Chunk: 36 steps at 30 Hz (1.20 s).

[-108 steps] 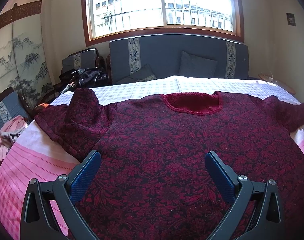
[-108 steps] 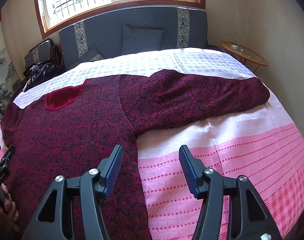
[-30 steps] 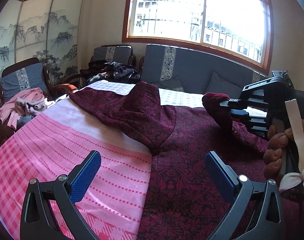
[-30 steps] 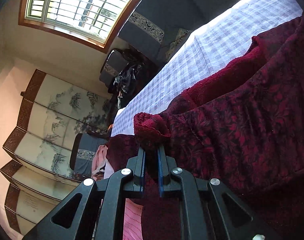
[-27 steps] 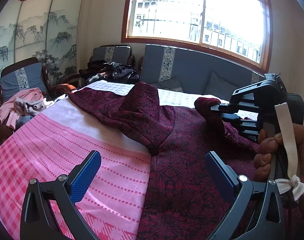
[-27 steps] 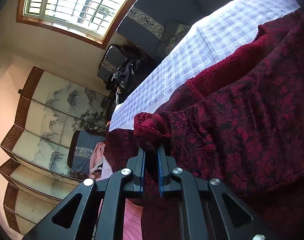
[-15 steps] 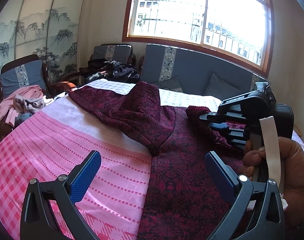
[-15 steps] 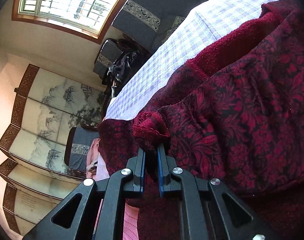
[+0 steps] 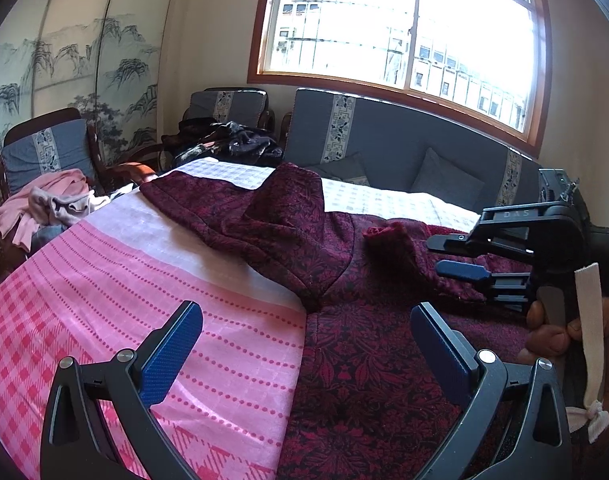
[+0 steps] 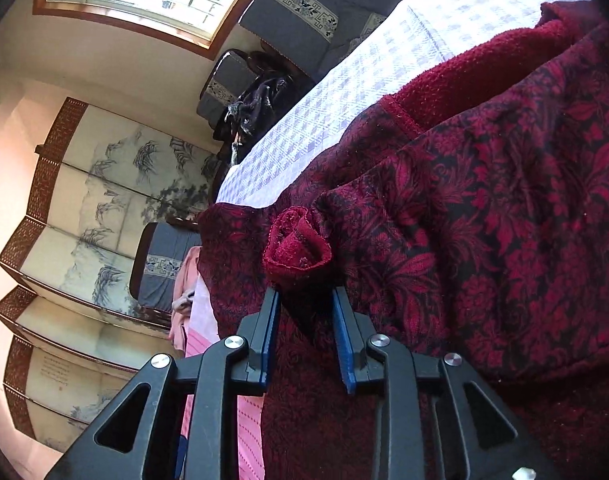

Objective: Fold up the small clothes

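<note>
Right tongs have just been opening, pads now clear of the sweater cuff between them; my left tongs gape wide over the bed, sweater spread below.

Bright daylight enters through a wide wood-framed window. Below it stands a grey-blue cushioned sofa. A painted folding screen lines the left wall, with a matching armchair before it. Walls are cream.
</note>
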Available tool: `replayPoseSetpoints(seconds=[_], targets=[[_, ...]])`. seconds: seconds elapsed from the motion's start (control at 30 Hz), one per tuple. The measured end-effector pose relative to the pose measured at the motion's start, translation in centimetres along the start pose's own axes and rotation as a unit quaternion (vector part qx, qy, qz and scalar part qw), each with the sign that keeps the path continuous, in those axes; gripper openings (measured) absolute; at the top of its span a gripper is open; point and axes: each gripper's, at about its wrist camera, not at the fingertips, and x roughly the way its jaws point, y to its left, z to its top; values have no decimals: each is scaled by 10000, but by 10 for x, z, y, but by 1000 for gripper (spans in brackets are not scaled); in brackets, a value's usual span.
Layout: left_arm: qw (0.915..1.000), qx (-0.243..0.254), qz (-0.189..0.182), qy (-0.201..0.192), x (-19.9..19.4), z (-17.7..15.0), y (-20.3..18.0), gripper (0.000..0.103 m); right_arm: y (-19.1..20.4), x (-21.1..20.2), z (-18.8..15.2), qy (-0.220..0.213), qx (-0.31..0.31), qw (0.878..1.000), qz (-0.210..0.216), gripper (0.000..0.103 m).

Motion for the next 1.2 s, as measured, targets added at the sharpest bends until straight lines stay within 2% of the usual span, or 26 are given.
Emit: replayPoseSetpoints(seconds=[0.1, 0.27, 0.43, 0.47, 0.5, 0.53, 0.57, 0.67, 0.73, 0.83, 0.93, 1.03, 1.07, 1.1, 1.17, 1.2], targets=[[10000, 5, 5, 2, 0, 0, 0, 103, -21, -48, 4, -237, -87, 9995, -190, 30], [10000, 74, 51, -30, 0, 1, -1, 103, -75, -126, 32, -756, 172, 9942, -739, 31], [9999, 73, 102, 7, 3, 0, -2, 103, -134, -155, 63, -574, 491, 9865, -1456, 29], [9999, 60, 101, 27, 4, 0, -2, 103, -145, -160, 65, -575, 560, 9839, -1595, 18], [9999, 48, 105, 44, 5, 0, -1, 103, -153, -166, 67, -587, 633, 9805, -1763, 13], [9999, 37, 110, 58, 6, 0, -1, 103, -163, -173, 68, -629, 729, 9788, -1806, 4], [9999, 32, 109, 68, 6, 0, 0, 103, -171, -178, 69, -631, 818, 9786, -1778, 0], [9999, 53, 110, 77, 9, 0, -1, 103, -176, -187, 71, -676, 839, 9799, -1678, 1], [9999, 70, 116, 67, 9, -1, -1, 103, -164, -197, 78, -960, 676, 9809, -1551, 11], [9999, 61, 115, 81, 9, -1, -1, 103, -148, -204, 98, -1279, 444, 9798, -1472, 11], [9999, 37, 103, 114, 10, -2, -1, 103, -152, -188, 122, -1114, 408, 9788, -1671, 11], [9998, 17, 91, 157, 11, -1, 0, 103, -168, -170, 138, -972, 442, 9717, -2109, 9], [9998, 14, 85, 166, 12, -1, 0, 103, -173, -166, 141, -968, 441, 9666, -2332, 2], [9998, 13, 82, 172, 12, -1, 0, 103, -179, -164, 143, -942, 494, 9630, -2477, 0], [9998, 19, 66, 183, 12, -2, 0, 103, -189, -164, 139, -951, 663, 9639, -2398, 0], [9998, 26, 64, 187, 13, -2, -1, 103, -188, -163, 138, -951, 550, 9631, -2456, 0]])
